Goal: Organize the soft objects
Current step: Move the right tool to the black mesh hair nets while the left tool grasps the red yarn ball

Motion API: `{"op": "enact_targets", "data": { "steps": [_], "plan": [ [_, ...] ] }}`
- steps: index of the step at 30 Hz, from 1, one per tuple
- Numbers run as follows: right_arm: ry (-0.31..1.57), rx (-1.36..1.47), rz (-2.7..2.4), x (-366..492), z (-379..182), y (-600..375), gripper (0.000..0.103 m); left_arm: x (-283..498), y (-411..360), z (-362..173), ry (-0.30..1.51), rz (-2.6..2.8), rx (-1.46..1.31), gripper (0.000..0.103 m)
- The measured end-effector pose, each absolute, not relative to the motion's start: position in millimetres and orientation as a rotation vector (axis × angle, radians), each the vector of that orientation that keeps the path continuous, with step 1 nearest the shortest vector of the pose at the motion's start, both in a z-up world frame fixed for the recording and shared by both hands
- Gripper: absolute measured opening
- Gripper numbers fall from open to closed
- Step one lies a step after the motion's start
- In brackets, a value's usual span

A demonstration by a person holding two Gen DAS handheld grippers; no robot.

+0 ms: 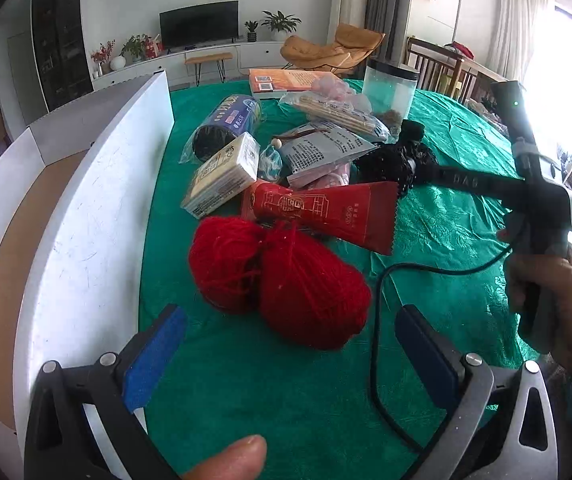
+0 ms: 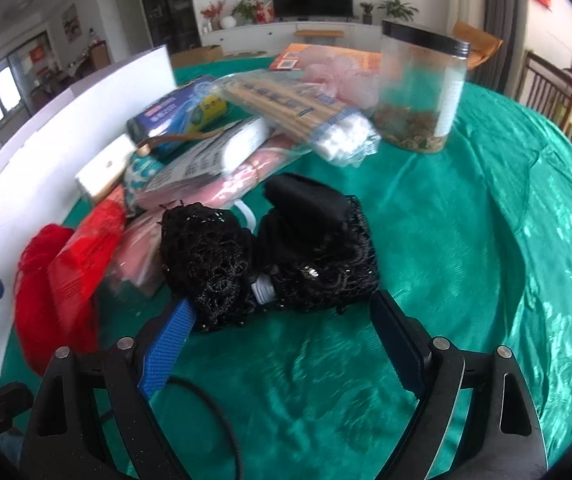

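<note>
The counter (image 1: 445, 280), under a shiny green cloth, fills most of both views. A white box (image 1: 86, 220) with a brown floor stands open along the left edge of the left wrist frame. A clear jar (image 2: 421, 92) with a black lid stands upright at the upper right of the right wrist frame, behind a heap of packets.

My left gripper (image 1: 289, 344) sits at the bottom of its frame, jaws spread wide and holding nothing; the red yarn (image 1: 282, 276), 2 balls side by side, lies on the cloth just ahead of them at frame centre. My right gripper (image 2: 282, 332) is likewise wide open and empty, with the black net bundle (image 2: 270, 256) lying just beyond its tips, centre of frame. My right hand (image 1: 549, 300) shows at the right edge of the left wrist view.
</note>
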State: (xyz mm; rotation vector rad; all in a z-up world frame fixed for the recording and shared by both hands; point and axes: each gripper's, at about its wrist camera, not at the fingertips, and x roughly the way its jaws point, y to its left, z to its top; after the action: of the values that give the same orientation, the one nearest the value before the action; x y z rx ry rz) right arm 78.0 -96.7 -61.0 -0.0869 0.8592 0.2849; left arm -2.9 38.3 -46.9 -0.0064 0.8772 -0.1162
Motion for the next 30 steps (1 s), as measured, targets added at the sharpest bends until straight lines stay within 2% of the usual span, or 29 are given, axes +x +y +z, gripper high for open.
{"op": "enact_targets", "data": {
  "steps": [3,5,8,12,19,30],
  "plan": [
    [0.738,0.266,-0.08,87.2,-38.3,-189.0,0.089,-2.3,36.9,-50.0,0.885,-0.11,0.003,0.103],
    [0.663,0.363,-0.139,69.9,-25.1,-222.8,0.09,1.9,36.2,-56.3,0.899,-0.114,-0.005,0.103],
    [0.642,0.331,-0.125,40.2,-16.8,-230.5,0.091,12.1,33.6,-63.6,0.924,-0.13,-0.06,0.103],
    [0.679,0.435,-0.073,14.0,-16.6,-217.9,0.091,39.2,24.0,-60.3,0.908,-0.167,-0.098,0.103],
    [0.688,0.423,-0.066,20.0,-23.1,-225.6,0.091,65.5,-23.3,-39.7,0.818,-0.342,0.192,0.103],
    [0.718,0.473,-0.053,29.9,-33.1,-238.6,0.091,38.4,36.3,-62.3,0.928,-0.006,-0.017,0.103]
  ]
}}
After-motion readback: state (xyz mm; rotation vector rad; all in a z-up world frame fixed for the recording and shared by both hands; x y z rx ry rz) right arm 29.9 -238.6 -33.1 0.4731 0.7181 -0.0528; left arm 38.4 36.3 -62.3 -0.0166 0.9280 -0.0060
